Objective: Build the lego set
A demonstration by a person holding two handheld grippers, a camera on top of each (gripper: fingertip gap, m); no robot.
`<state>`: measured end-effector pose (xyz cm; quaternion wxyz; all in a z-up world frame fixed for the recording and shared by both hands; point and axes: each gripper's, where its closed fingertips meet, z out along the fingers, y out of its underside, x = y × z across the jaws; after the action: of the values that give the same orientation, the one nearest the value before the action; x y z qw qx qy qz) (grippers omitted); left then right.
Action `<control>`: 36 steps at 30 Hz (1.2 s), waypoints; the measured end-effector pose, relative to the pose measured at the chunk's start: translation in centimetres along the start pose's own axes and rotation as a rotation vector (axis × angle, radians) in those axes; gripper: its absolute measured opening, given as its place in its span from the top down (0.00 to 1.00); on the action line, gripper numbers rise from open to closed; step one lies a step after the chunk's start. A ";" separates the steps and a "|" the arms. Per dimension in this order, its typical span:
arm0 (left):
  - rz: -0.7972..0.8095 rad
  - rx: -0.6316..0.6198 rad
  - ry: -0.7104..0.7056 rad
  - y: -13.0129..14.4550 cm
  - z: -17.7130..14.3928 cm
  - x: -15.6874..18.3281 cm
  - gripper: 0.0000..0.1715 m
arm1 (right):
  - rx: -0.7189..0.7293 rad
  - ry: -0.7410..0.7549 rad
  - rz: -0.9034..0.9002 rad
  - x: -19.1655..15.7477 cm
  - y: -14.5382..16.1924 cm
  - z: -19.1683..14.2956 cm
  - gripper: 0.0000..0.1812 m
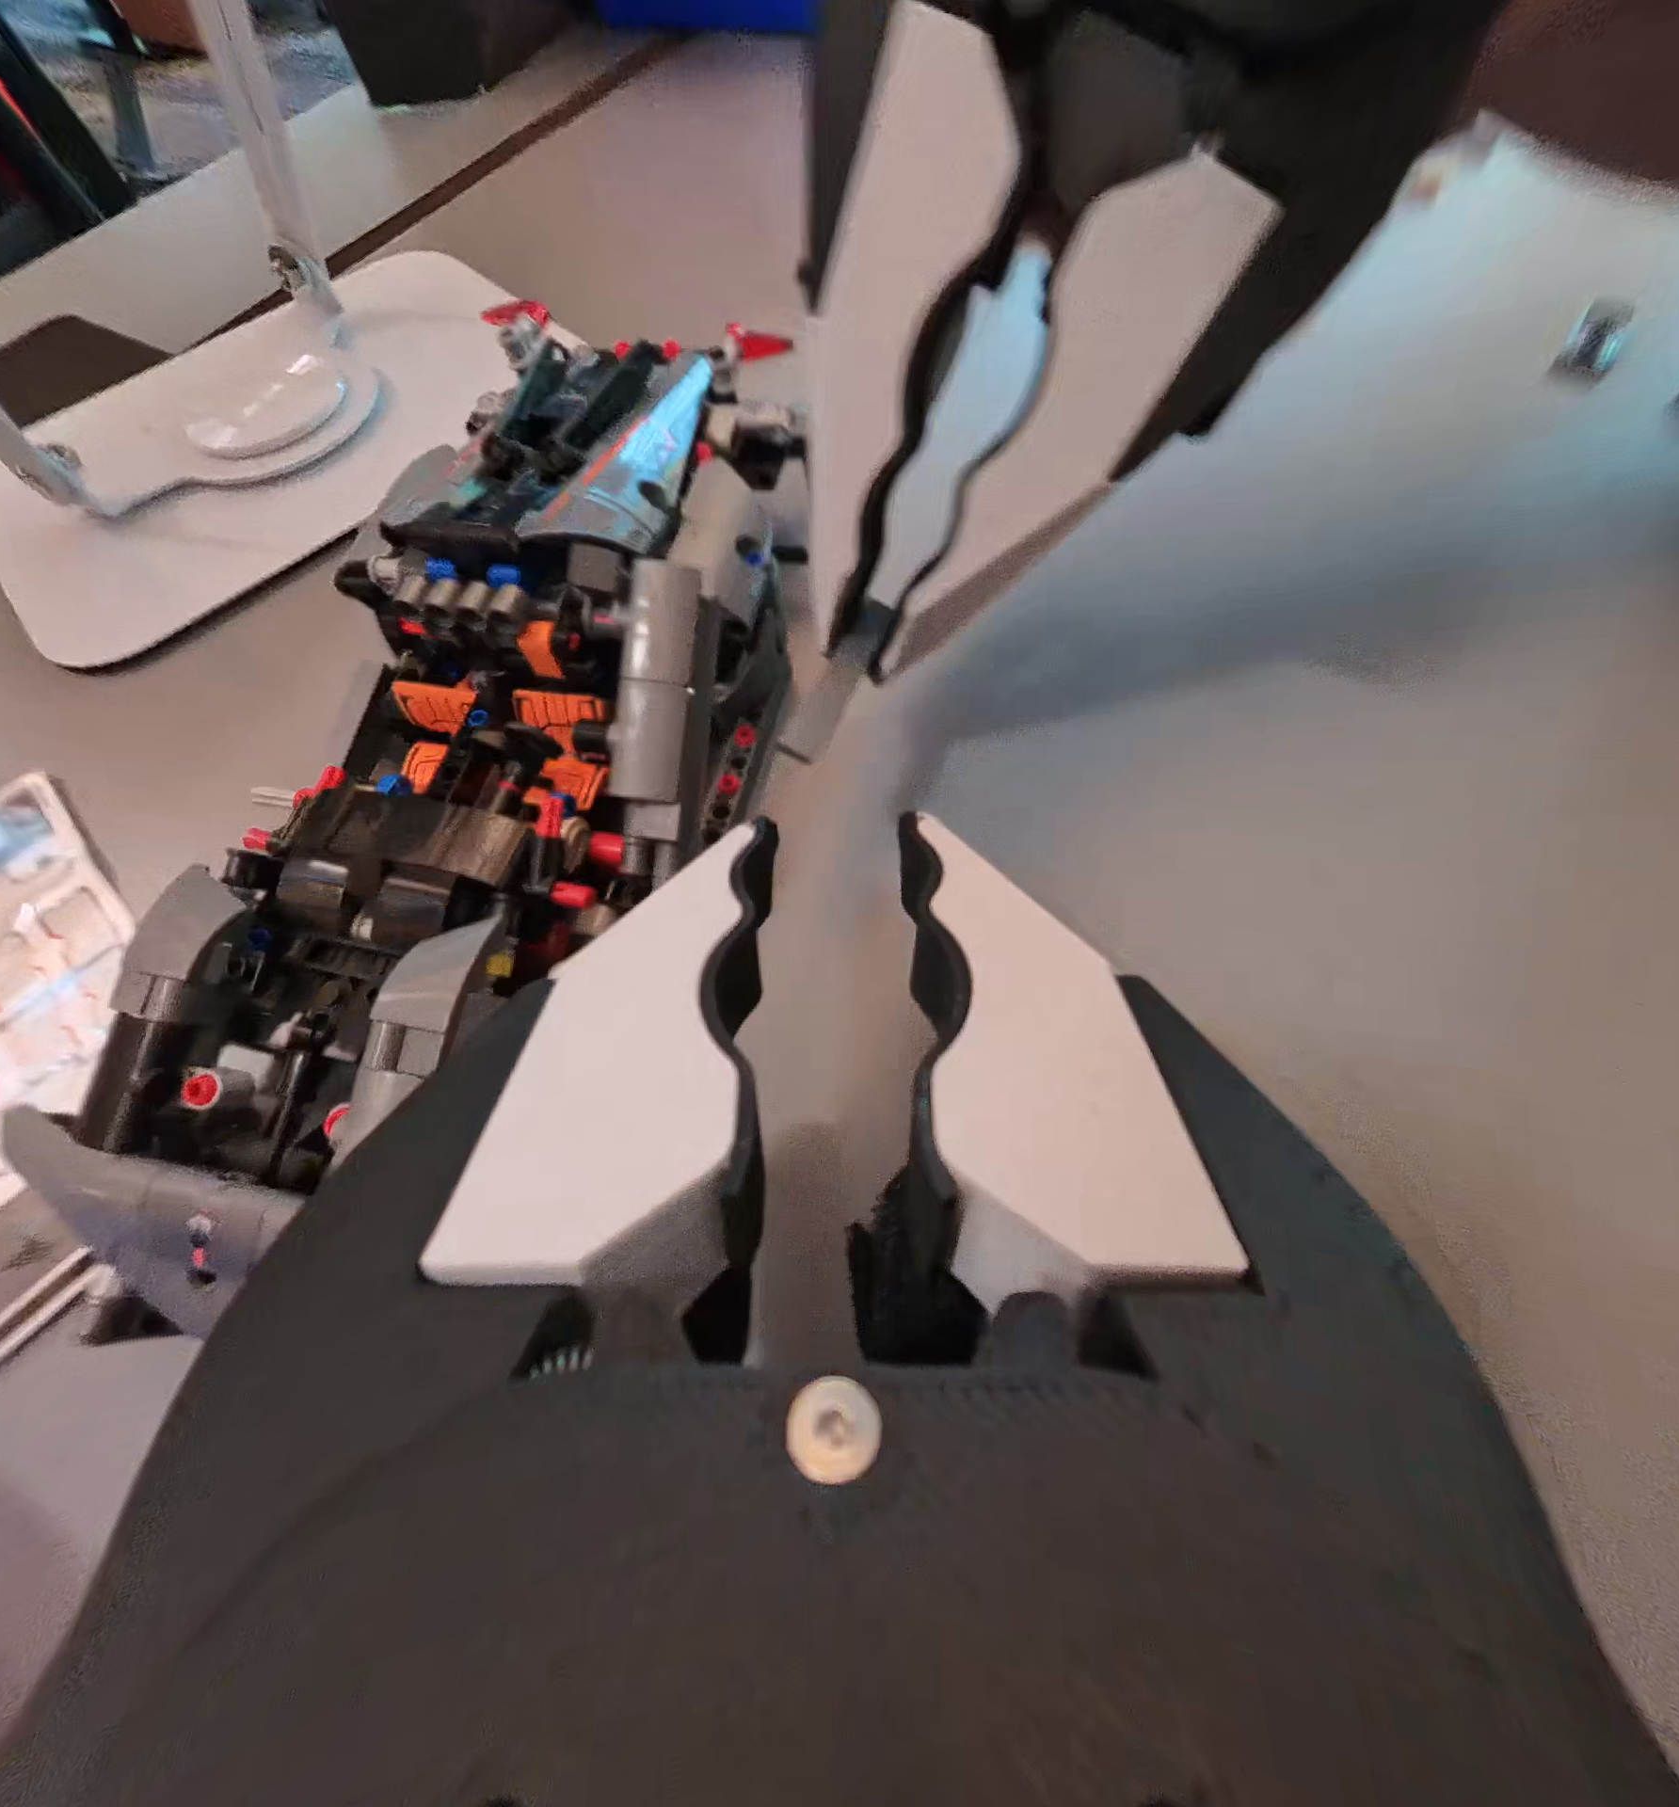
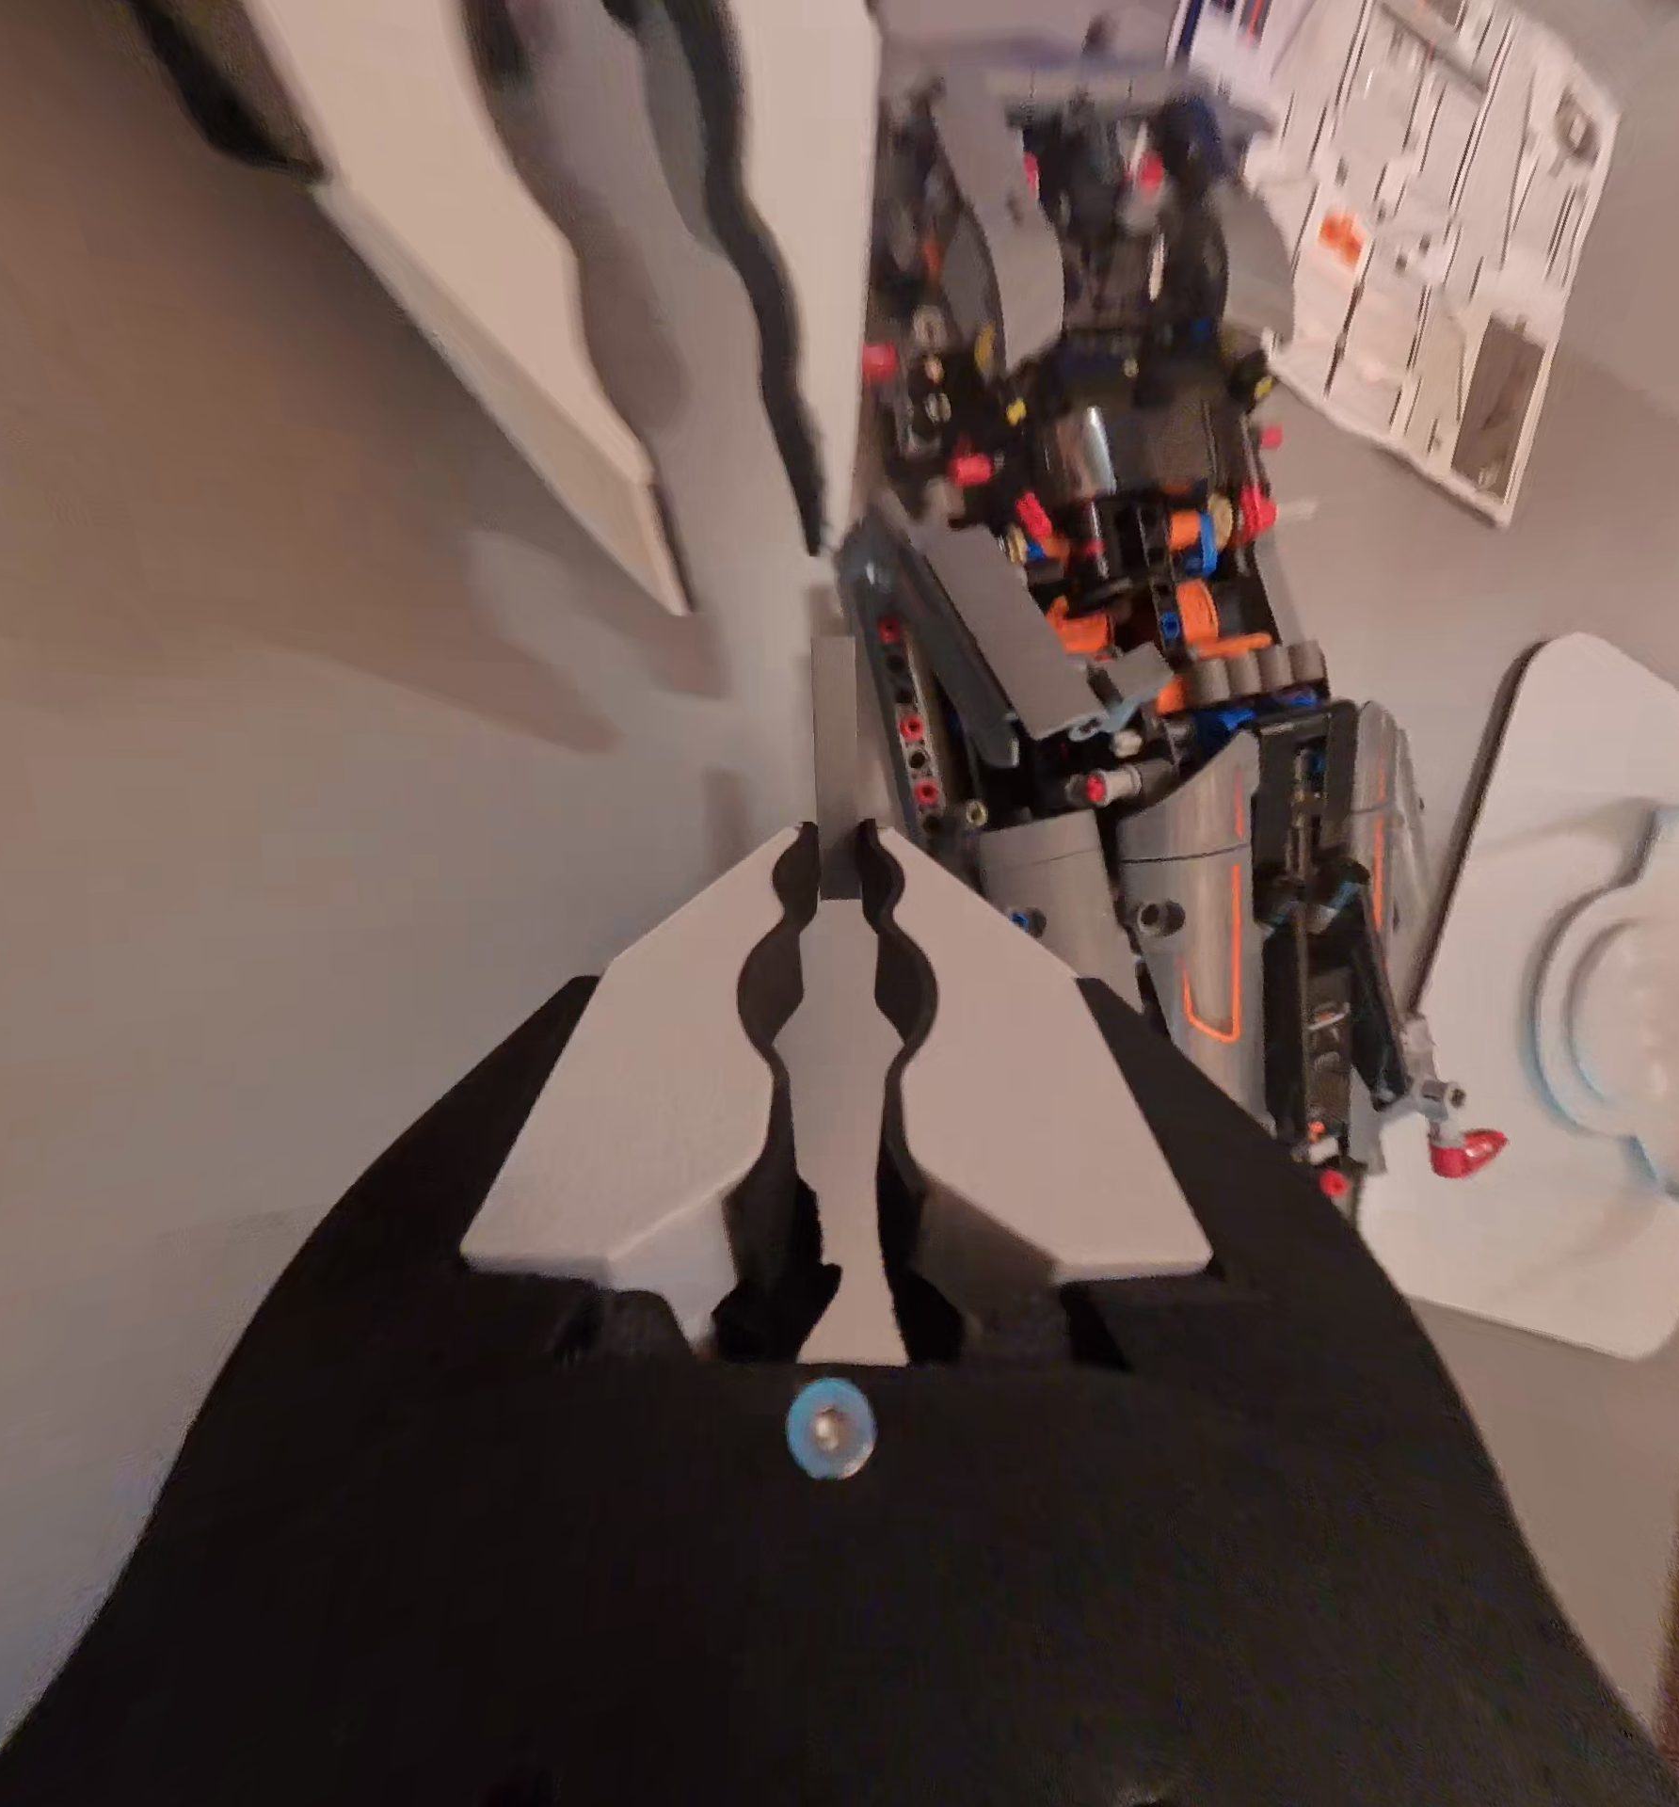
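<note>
Soft, even indoor light, moderately bright, no hard glare. Faint shadows on the grey surface (image 2: 229,880) at left centre of the right wrist view. Strong motion blur on the far gripper at upper right of the left wrist view and upper left of the right. Instruction sheet (image 2: 1422,244) at upper right smeared, unreadable. Wide-angle bending toward every edge. Centre of the lego model (image 1: 523,743) fairly sharp.

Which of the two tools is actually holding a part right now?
The right tool: its tips pinch a flat grey piece beside the lego model. The left tool has a clear gap between its tips, nothing in it.
</note>
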<state>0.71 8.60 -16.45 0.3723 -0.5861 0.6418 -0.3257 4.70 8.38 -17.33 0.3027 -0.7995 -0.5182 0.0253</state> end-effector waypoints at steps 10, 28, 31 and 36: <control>0.458 -0.204 -0.240 1.9 2.0 1.2 0.76 | -0.282 0.160 -0.230 1.7 0.8 2.5 0.97; 0.629 -0.345 -0.521 2.2 3.6 -2.8 0.91 | -0.261 0.201 -0.316 2.1 0.4 3.7 0.97; 0.639 -0.364 -0.519 2.2 3.7 -2.8 0.93 | -0.265 0.199 -0.320 2.1 0.5 3.9 0.97; 0.646 -0.386 -0.564 2.2 3.8 -3.2 0.93 | -0.257 0.217 -0.310 2.5 0.4 4.0 0.97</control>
<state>2.95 12.10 -19.98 0.4988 -0.4804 0.7139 0.1041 4.79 12.21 -20.16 0.2526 -0.7403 -0.5983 -0.1740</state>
